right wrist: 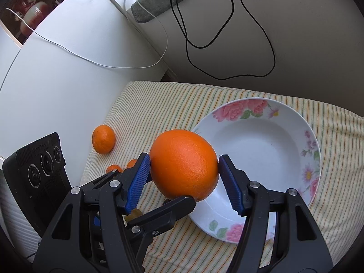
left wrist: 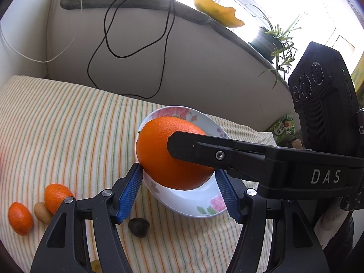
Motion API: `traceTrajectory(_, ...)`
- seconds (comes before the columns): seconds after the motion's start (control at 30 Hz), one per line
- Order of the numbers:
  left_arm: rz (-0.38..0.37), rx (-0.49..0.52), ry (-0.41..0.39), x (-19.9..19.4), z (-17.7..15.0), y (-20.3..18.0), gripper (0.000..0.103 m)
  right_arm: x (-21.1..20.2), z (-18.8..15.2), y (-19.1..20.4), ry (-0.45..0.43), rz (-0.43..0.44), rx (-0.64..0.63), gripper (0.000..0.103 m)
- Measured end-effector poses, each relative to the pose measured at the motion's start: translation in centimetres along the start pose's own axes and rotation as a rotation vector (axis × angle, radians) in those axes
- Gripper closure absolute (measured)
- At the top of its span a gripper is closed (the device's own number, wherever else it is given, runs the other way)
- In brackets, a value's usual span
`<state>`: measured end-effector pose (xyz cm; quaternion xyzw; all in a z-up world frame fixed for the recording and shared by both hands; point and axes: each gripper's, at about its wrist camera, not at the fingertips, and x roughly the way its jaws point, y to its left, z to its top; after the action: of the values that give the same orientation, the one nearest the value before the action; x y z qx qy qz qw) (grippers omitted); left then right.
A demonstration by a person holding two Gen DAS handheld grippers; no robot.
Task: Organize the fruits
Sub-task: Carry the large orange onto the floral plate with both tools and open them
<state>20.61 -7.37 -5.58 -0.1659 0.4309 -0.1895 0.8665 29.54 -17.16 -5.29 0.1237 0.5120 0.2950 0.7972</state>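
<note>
The right gripper (right wrist: 184, 177) is clamping a big orange (right wrist: 183, 165) between its blue ribbed pads (right wrist: 138, 182), one pad on each side of the fruit, and is holding it up over the near-left rim of a white bowl with pink flowers (right wrist: 261, 150). The bowl is sitting on a striped cloth (right wrist: 159, 109) and its inside is showing bare white. From the left wrist view the same orange (left wrist: 157, 152) is filling the space ahead of the left gripper (left wrist: 178, 191), whose jaws are standing wide apart with nothing between them; its left pad (left wrist: 129, 193) is reaching up to the underside of the orange, though I cannot tell whether it is touching. The right gripper's black finger is crossing in front of the orange there. Off to the left on the cloth, three small orange fruits are lying: one (left wrist: 20, 218), another (left wrist: 56, 196), and between them a pale yellowish piece (left wrist: 42, 212). A dark brown lump (left wrist: 138, 227) is lying just below the bowl (left wrist: 204, 209). A black cable (right wrist: 227, 34) is hanging looped down the sofa back behind.
</note>
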Motion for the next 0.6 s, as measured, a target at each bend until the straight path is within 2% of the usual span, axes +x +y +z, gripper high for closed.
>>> traceTrajectory(0.23, -0.014, 0.033, 0.041, 2.9, 1.6, -2.1, 0.037, -1.2, -0.2, -3.5, -0.023, -0.011, 0.056, 0.037)
traceTrajectory(0.6, -0.027, 0.042, 0.089, 5.9, 3.0, -2.7, 0.037, -0.8, 0.7, -6.6, -0.027, -0.033, 0.106, 0.037)
